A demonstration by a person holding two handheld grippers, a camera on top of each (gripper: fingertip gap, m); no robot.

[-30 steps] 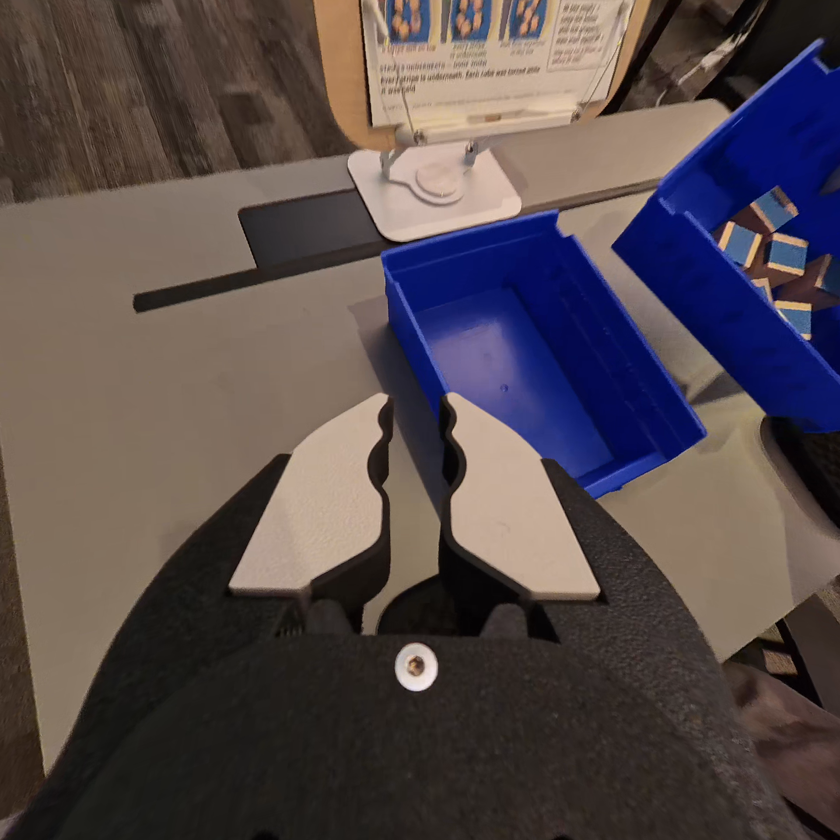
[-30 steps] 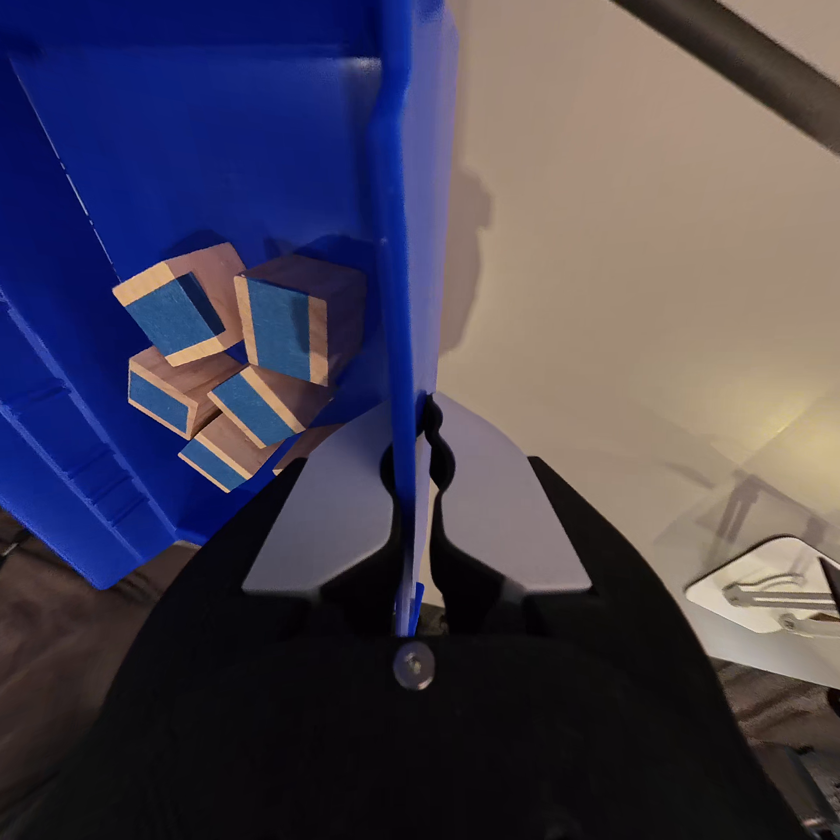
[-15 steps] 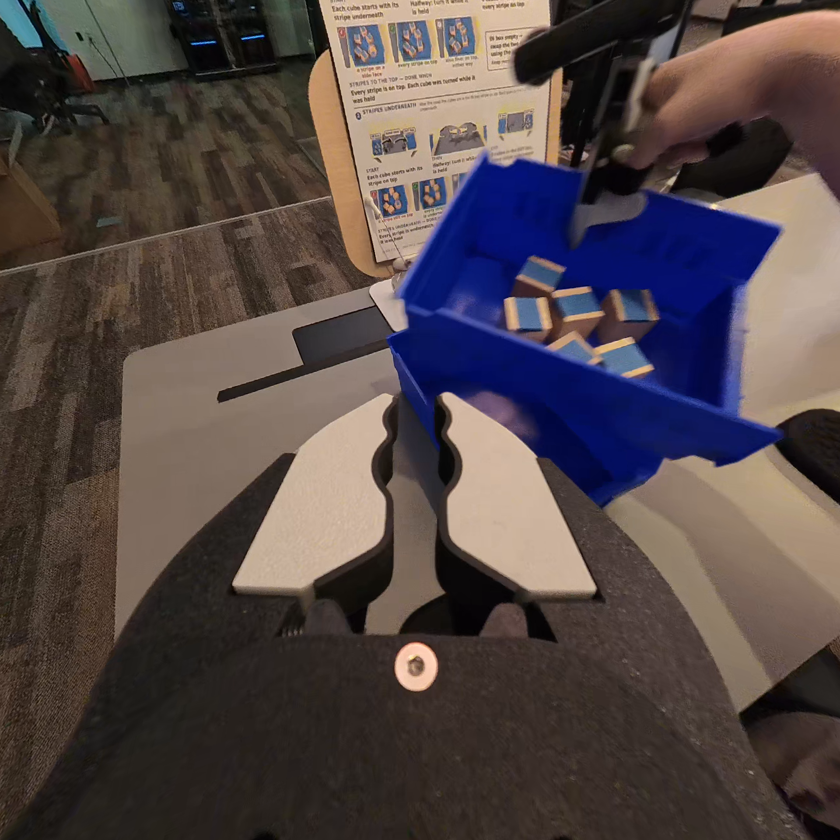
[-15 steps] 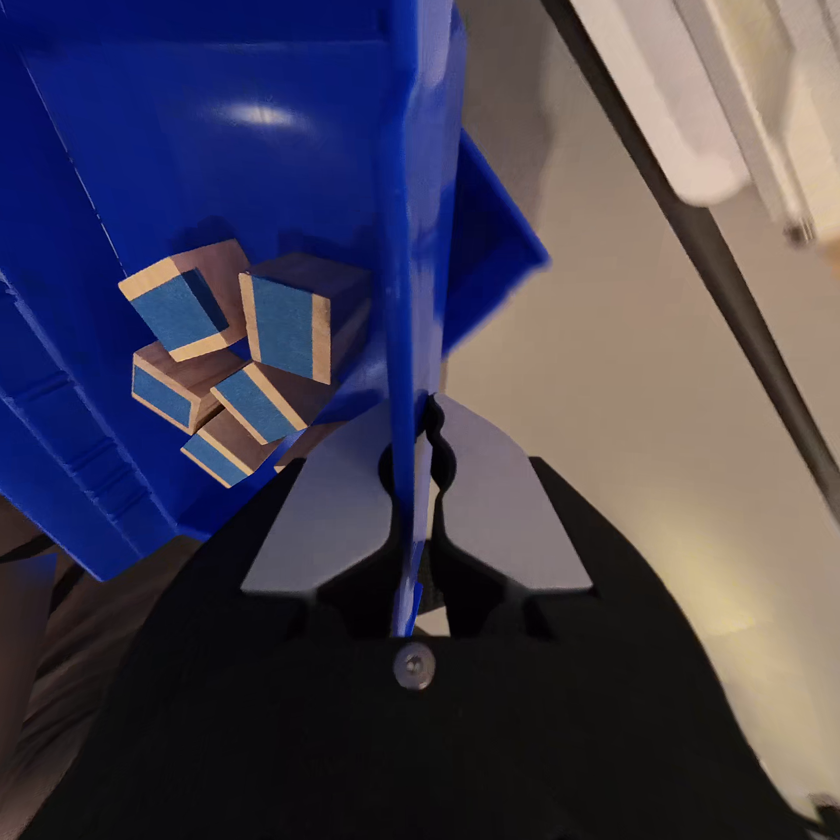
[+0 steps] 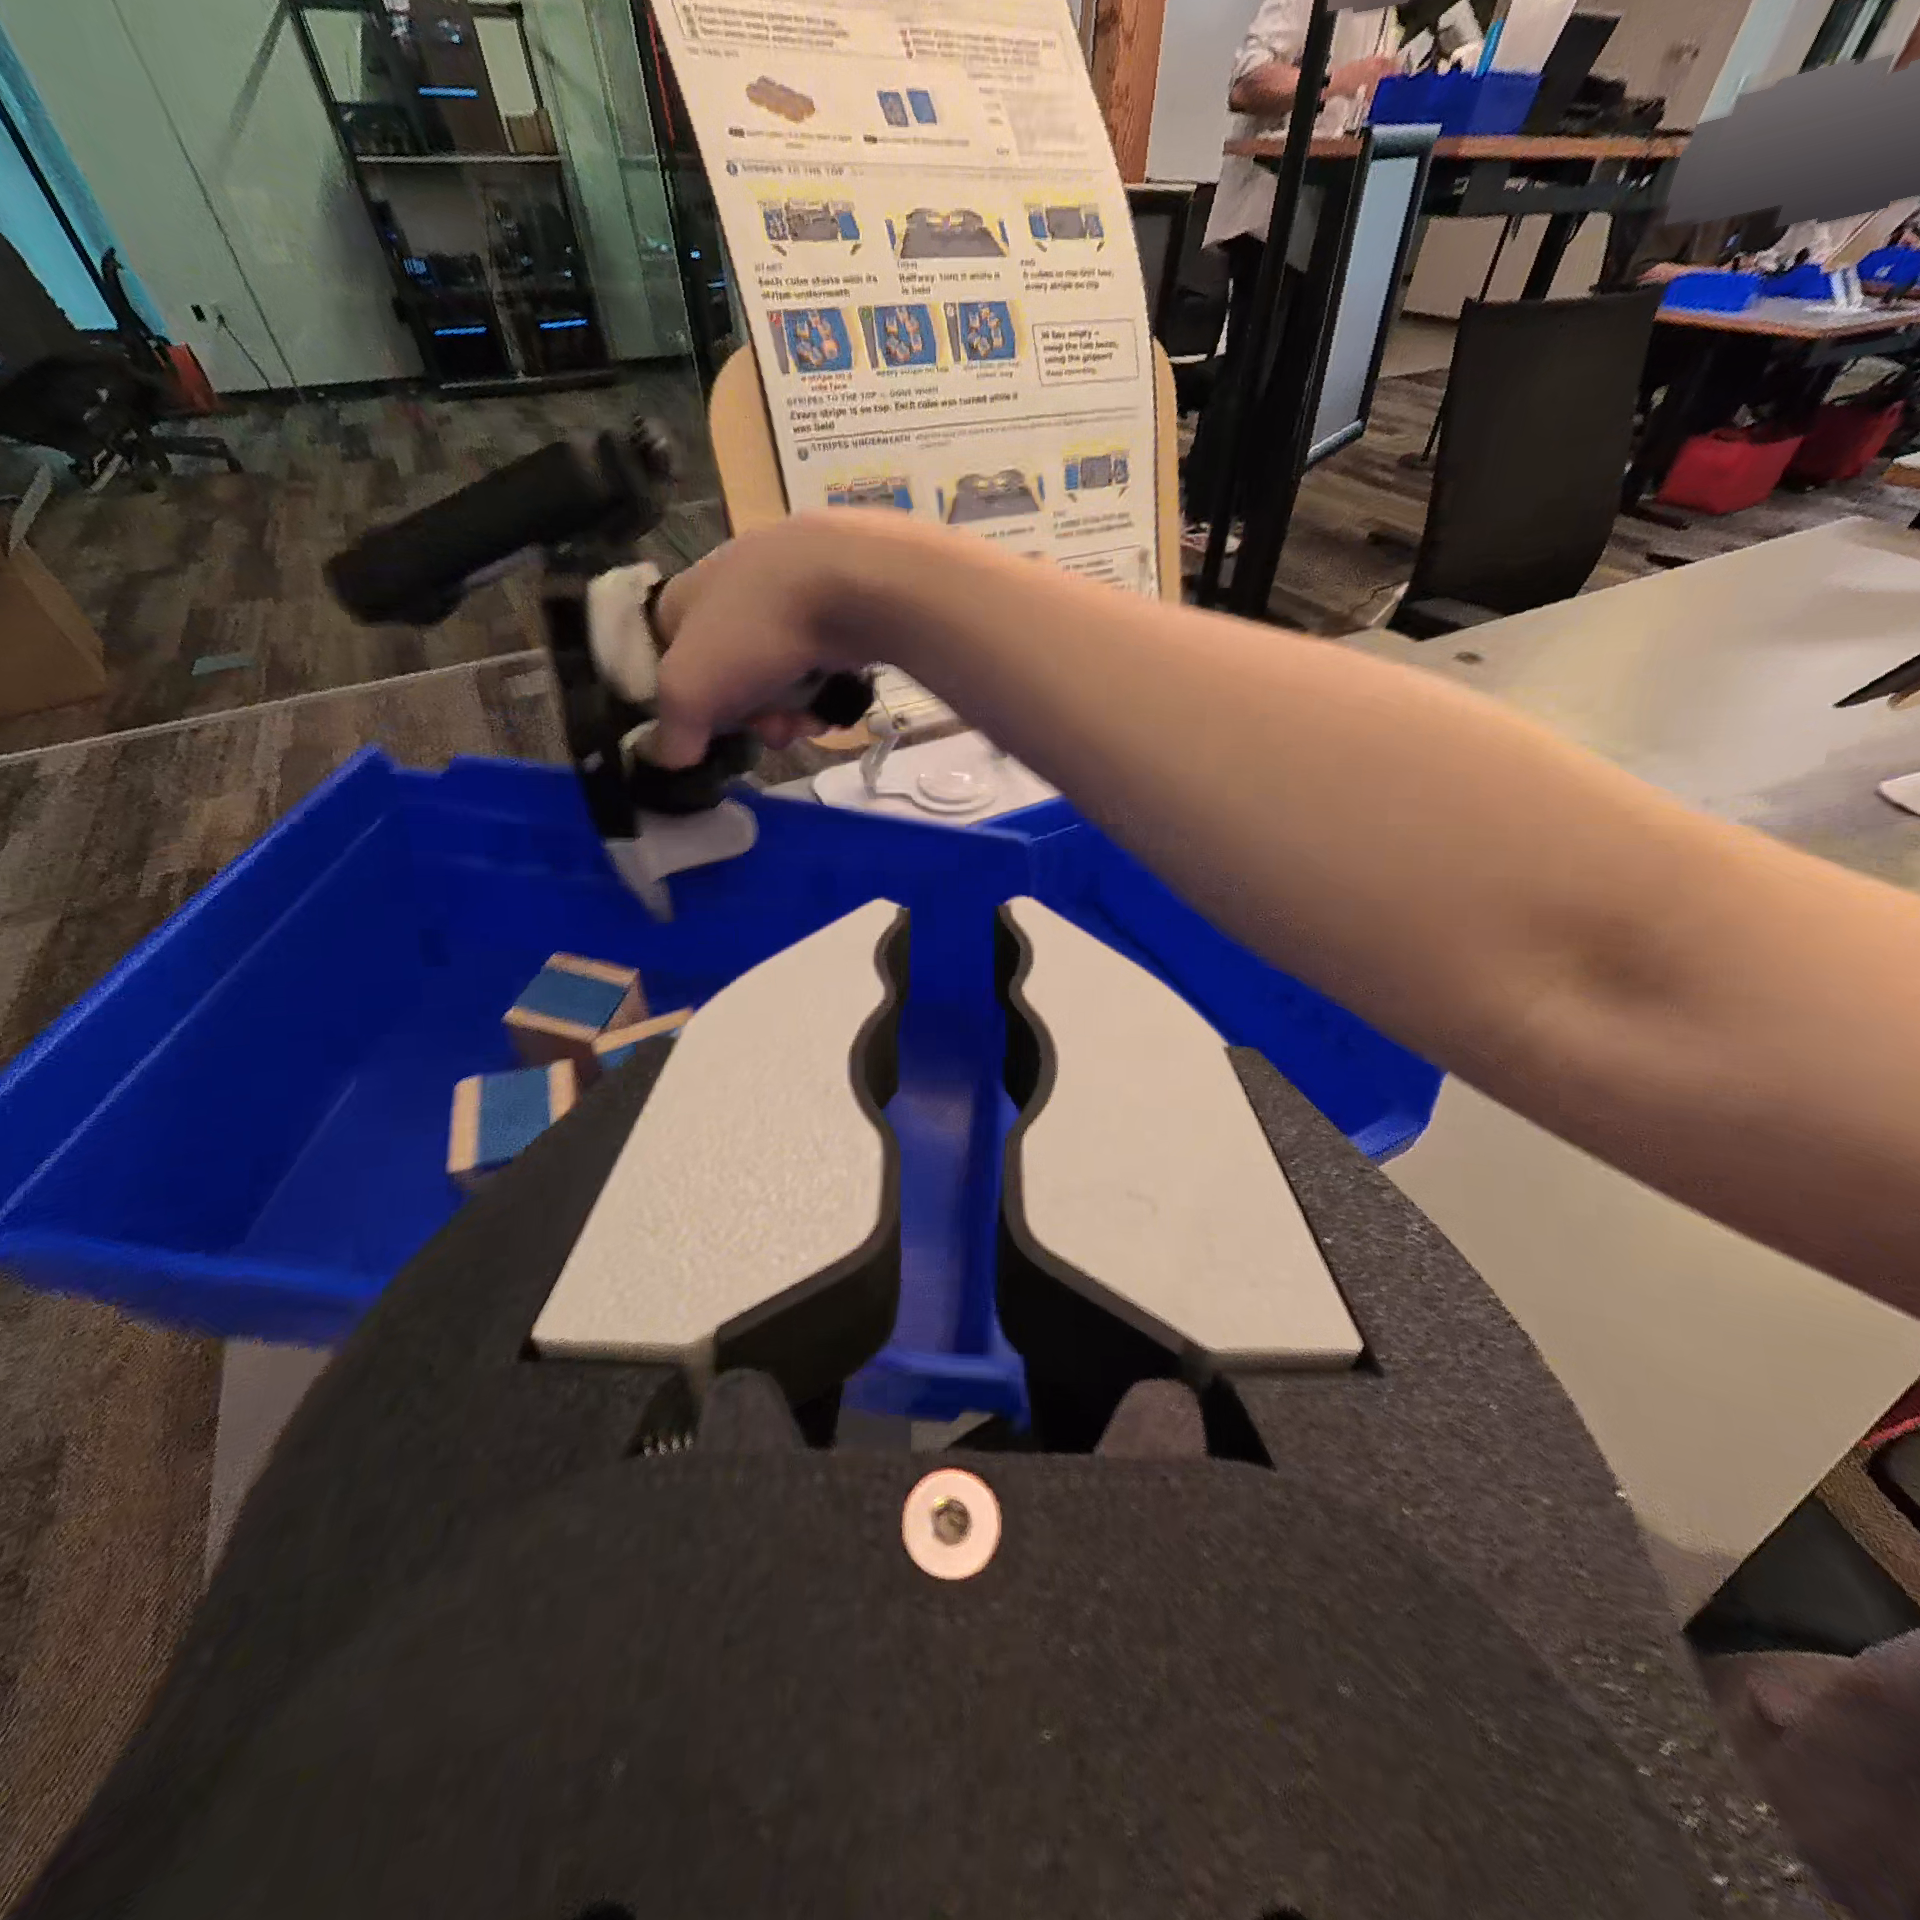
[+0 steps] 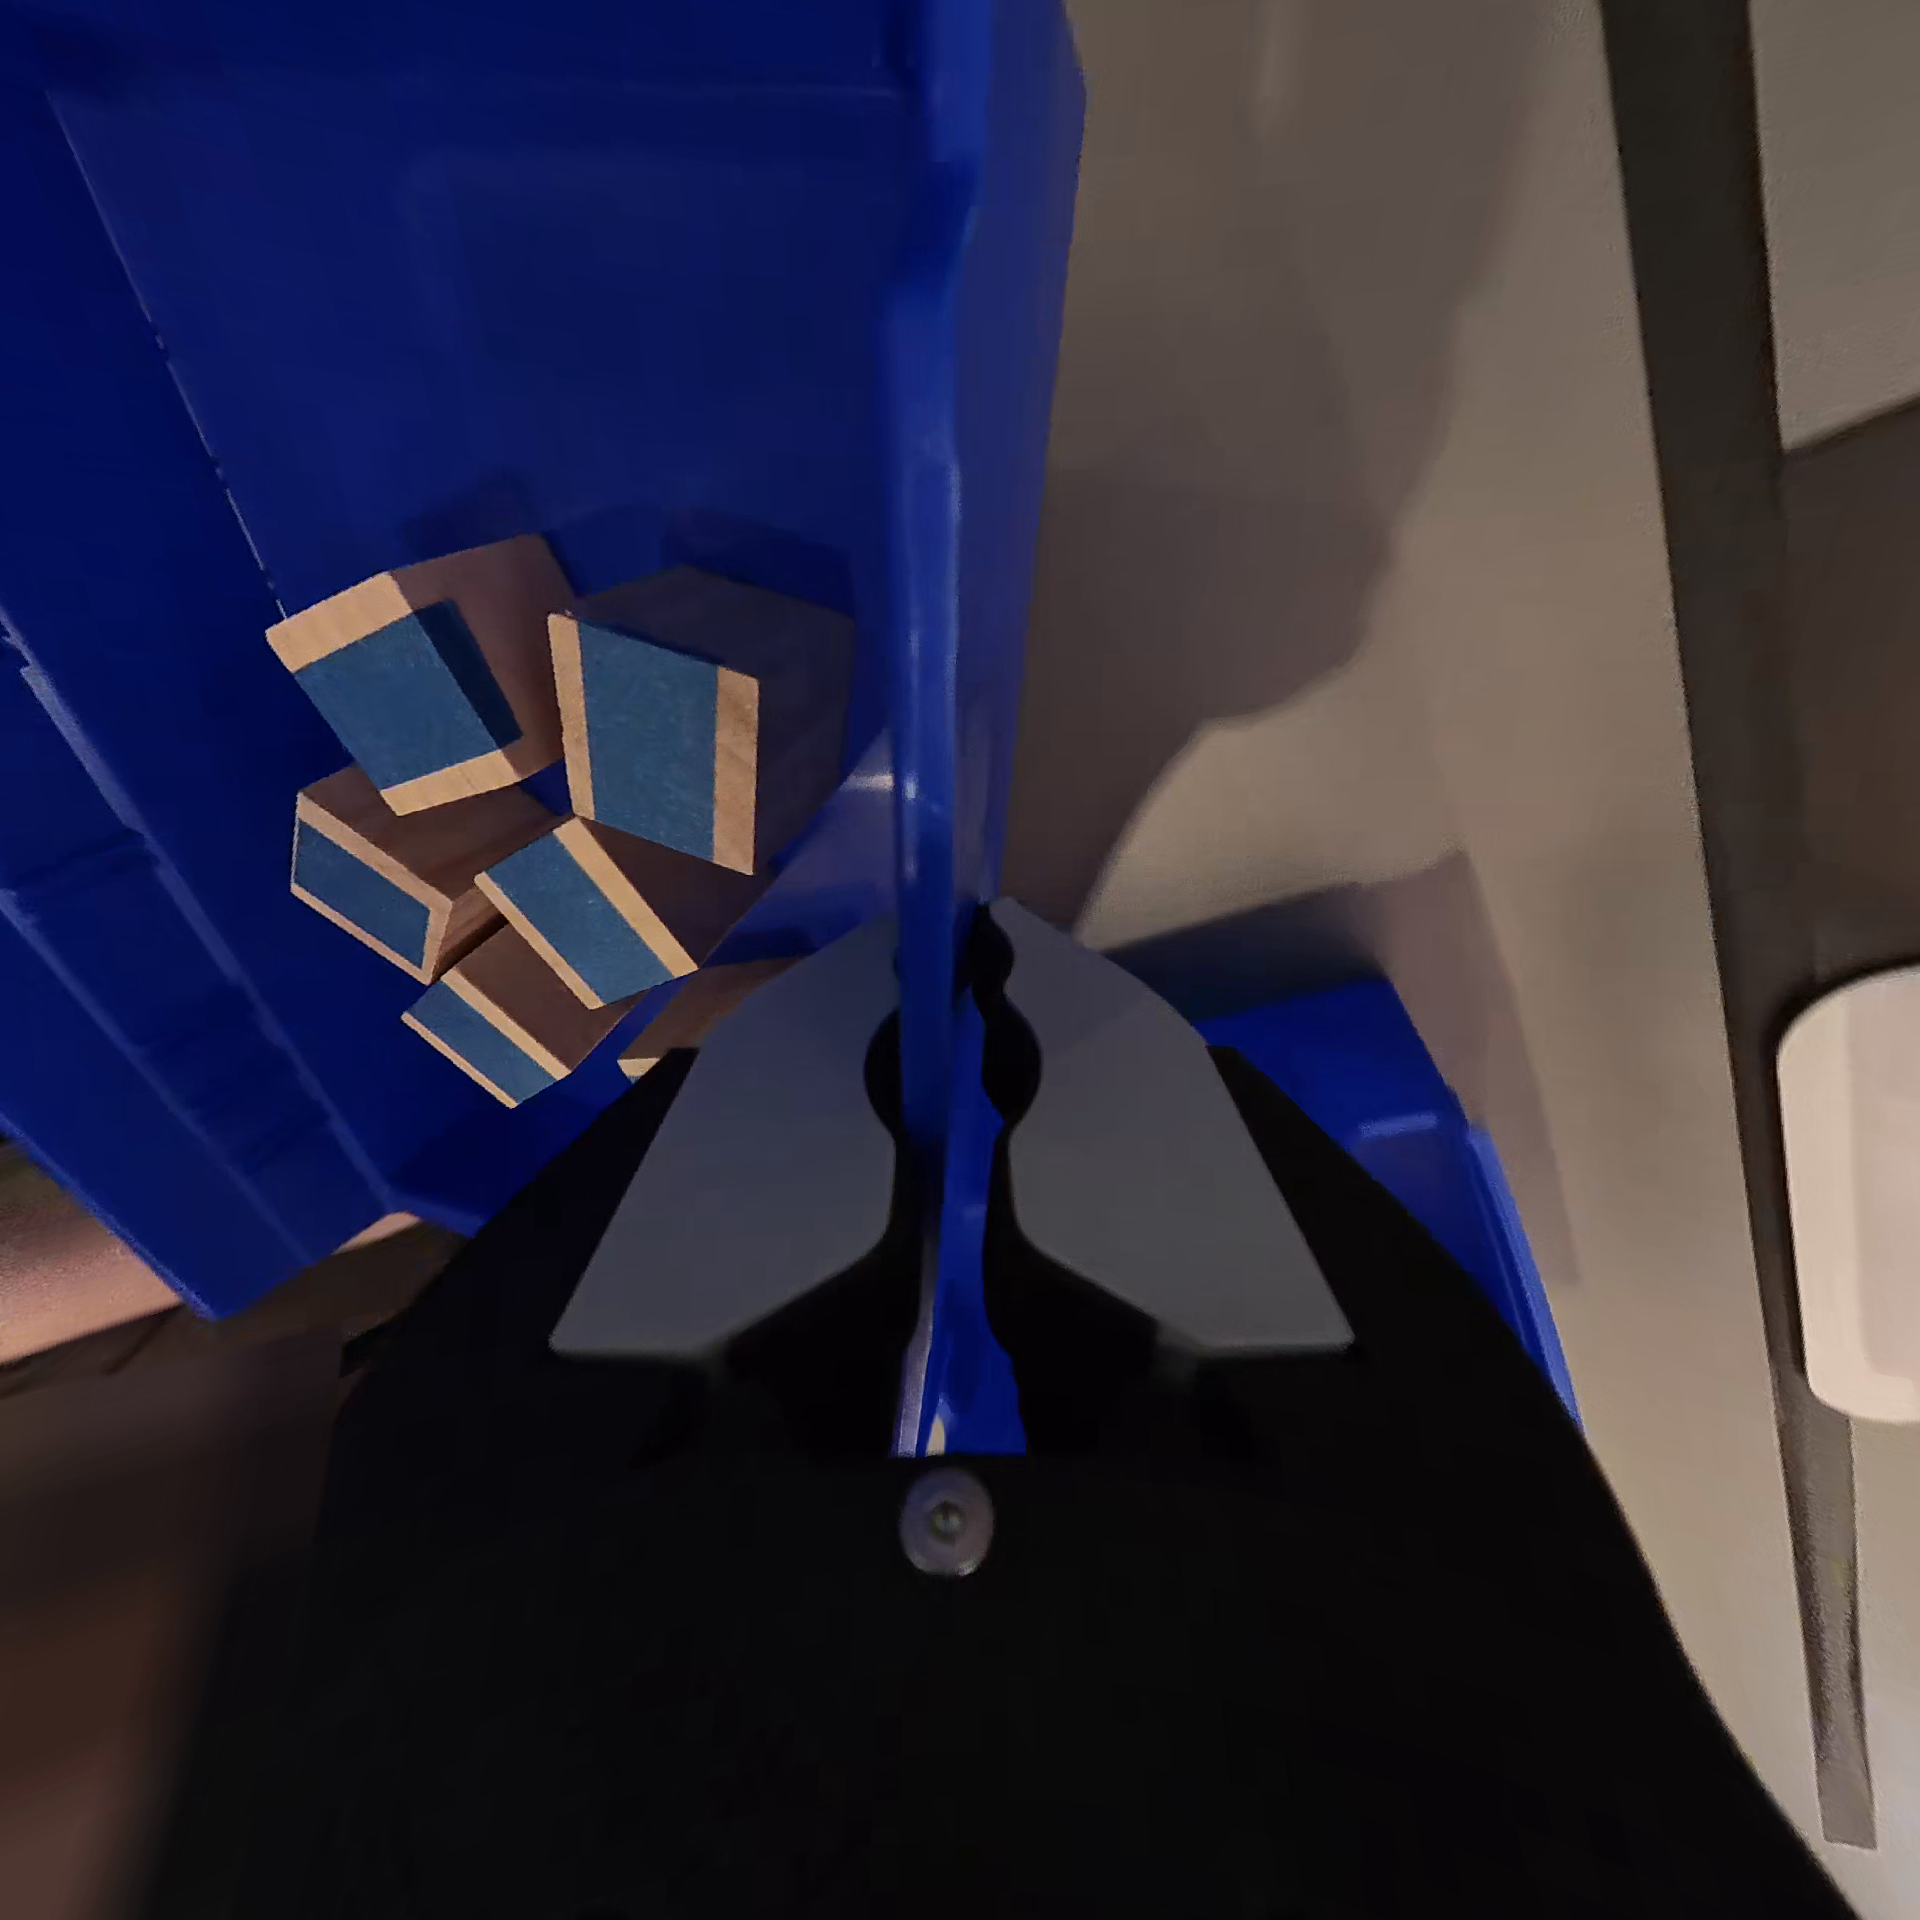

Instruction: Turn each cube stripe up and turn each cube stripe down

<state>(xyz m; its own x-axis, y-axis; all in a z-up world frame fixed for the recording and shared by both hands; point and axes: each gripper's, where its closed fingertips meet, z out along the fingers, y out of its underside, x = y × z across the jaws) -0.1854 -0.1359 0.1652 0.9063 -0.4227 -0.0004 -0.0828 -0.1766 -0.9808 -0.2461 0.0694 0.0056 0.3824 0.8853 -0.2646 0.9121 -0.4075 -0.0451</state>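
I am pinching the thin side wall of the blue bin (image 6: 940, 520) between the two fingers of my right hand-held gripper (image 6: 977, 914), which are closed hard on it, so the whole bin is hanging tilted from that one edge. My left hand-held gripper (image 5: 951, 914) is holding nothing; its jaws are parted by a narrow gap and it is hovering just short of the carried bin.

To do this step well, I judge I should be keeping the wall seated deep in the wavy notches of the fingers, moving slowly, and levelling the bin before I set it on the desk (image 5: 1621, 1340). A fast swing could send the cubes over the low rim. The clamp should stay tight until the floor of the bin is resting flat.

The striped cubes (image 6: 582, 821) are lying just left of my right fingers, heaped in the low corner of the bin and touching each other. They are plain wood with sharp edges and a matt blue band across one face; several bands are facing me, none sorted yet. The bin is smooth, glossy moulded plastic with ribbed walls and will likely flex under a one-sided hold. My fingers are flat grey plates in rough black foam housings.

Beyond my right fingers a second blue bin (image 6: 1351, 1049) is lying on the pale, smooth desk. Farther off, past my left gripper, an instruction sheet (image 5: 935, 270) is standing on a stand.
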